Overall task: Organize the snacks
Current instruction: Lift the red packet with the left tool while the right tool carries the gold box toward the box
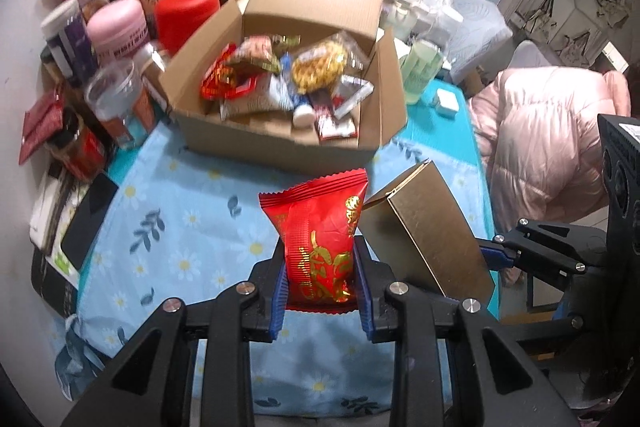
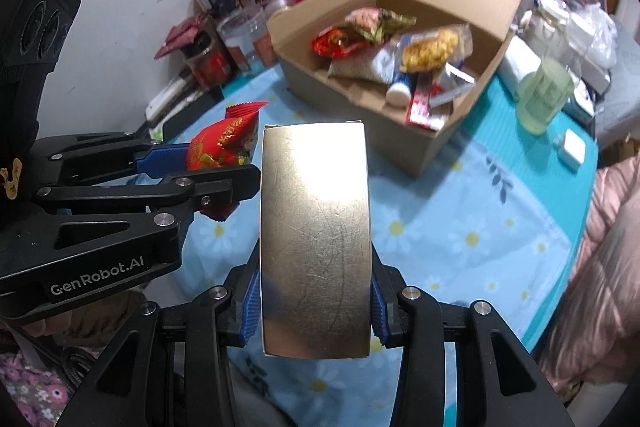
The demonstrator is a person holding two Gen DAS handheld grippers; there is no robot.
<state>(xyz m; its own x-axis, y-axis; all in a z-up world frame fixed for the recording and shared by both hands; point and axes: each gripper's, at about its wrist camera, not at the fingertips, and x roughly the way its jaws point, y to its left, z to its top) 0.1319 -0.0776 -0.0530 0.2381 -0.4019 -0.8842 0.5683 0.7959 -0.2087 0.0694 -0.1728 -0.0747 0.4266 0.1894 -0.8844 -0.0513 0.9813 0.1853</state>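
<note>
Snacks airborne: left gripper (image 1: 320, 267) clamps red packet (image 1: 320, 231), right gripper (image 2: 316, 299) grips gold box (image 2: 316, 227); likely bound for far cardboard box (image 1: 280, 143).

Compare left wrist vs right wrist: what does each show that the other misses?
Left wrist only: a dark phone lying flat at the table's left edge, and the red snack packet's printed front, clamped in the left gripper.
Right wrist only: the gold box's broad shiny face, clamped in the right gripper.
Both: the open cardboard box of snacks, the floral tablecloth, the pink-lidded jar.
</note>
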